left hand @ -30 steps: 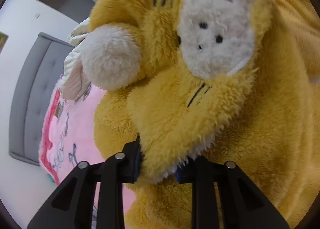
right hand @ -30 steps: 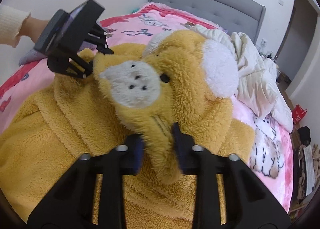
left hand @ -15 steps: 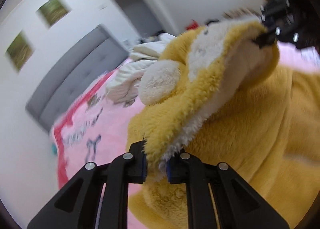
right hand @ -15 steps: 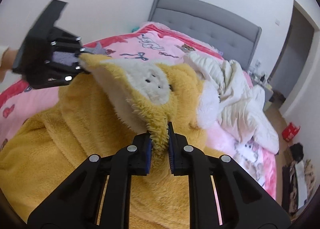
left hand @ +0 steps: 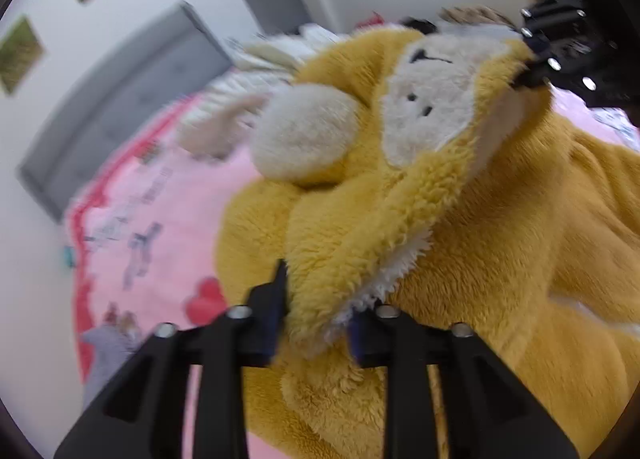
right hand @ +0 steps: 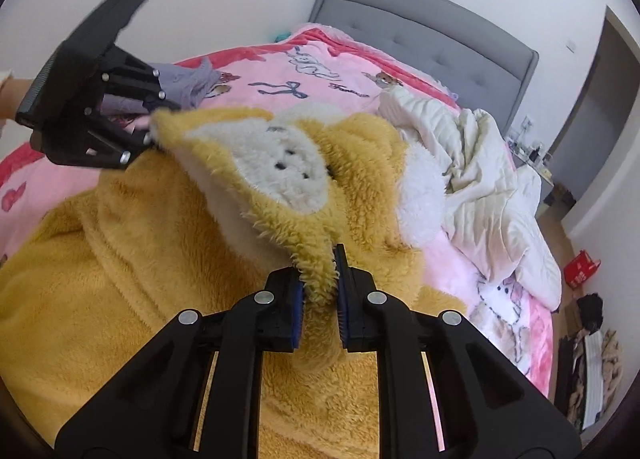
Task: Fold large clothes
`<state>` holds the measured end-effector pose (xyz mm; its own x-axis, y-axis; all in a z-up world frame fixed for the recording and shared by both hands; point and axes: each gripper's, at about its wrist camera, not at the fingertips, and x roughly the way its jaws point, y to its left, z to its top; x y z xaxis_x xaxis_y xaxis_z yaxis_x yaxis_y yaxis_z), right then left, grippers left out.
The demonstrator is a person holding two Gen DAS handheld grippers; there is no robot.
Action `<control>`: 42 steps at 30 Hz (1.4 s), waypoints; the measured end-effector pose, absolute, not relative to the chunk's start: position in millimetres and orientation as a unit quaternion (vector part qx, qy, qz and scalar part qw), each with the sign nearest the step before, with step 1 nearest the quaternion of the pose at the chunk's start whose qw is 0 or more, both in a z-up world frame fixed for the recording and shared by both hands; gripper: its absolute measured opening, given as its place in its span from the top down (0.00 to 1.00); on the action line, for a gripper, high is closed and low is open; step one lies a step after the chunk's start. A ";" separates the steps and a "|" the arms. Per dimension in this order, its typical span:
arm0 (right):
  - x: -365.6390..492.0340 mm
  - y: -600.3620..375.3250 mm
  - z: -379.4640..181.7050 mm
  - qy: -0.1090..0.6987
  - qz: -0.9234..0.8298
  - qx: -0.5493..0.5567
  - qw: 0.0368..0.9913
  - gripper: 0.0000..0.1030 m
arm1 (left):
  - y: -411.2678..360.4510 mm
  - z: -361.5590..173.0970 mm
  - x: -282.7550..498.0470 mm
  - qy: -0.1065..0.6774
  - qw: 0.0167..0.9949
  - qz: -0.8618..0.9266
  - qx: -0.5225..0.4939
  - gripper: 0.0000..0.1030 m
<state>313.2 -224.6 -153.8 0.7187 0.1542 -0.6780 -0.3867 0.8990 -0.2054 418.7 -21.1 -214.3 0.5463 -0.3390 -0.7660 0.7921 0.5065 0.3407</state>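
A large fuzzy yellow garment [right hand: 132,283] with an animal-face hood [right hand: 280,167] lies on the pink bed. The hood has a cream face patch [left hand: 428,107] and a cream round ear [left hand: 304,131]. My left gripper [left hand: 316,319] is shut on one edge of the hood; it also shows in the right wrist view [right hand: 148,131]. My right gripper [right hand: 319,299] is shut on the opposite hood edge; it also shows in the left wrist view [left hand: 532,67]. The hood is stretched between them above the garment's body.
The pink printed blanket [right hand: 304,75] covers the bed, with a grey headboard [right hand: 432,31] behind. A crumpled cream quilt [right hand: 492,187] lies at the right side. A grey-purple cloth [right hand: 188,83] lies behind the left gripper. Clutter sits on the floor at far right [right hand: 588,307].
Both grippers lifted the hood off the garment and pulled its edges apart, spreading it flat between them. The left gripper's view has swung round and is blurred from motion.
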 end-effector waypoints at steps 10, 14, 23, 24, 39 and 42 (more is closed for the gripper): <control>329.5 -224.2 -145.5 0.335 0.137 -0.147 0.920 0.88 | -31.6 -208.6 407.6 0.247 0.784 -0.337 0.459 0.28; 333.4 -225.8 -144.4 0.337 0.131 -0.144 0.921 0.88 | -53.5 -223.8 407.5 0.225 0.740 -0.362 0.521 0.33; 336.1 -223.1 -148.3 0.346 0.129 -0.145 0.918 0.87 | -78.8 -236.9 455.1 0.258 0.715 -0.359 0.542 0.88; 336.7 -221.3 -149.4 0.346 0.127 -0.149 0.918 0.87 | -79.2 -237.3 459.5 0.262 0.718 -0.354 0.539 0.89; 279.3 -233.9 -98.8 0.311 0.192 -0.180 0.913 0.88 | -51.8 -162.4 334.9 0.218 0.824 -0.276 0.443 0.90; 267.9 -220.7 -136.5 0.353 0.202 -0.208 0.890 0.87 | -46.8 -191.5 314.0 0.264 0.837 -0.250 0.408 0.90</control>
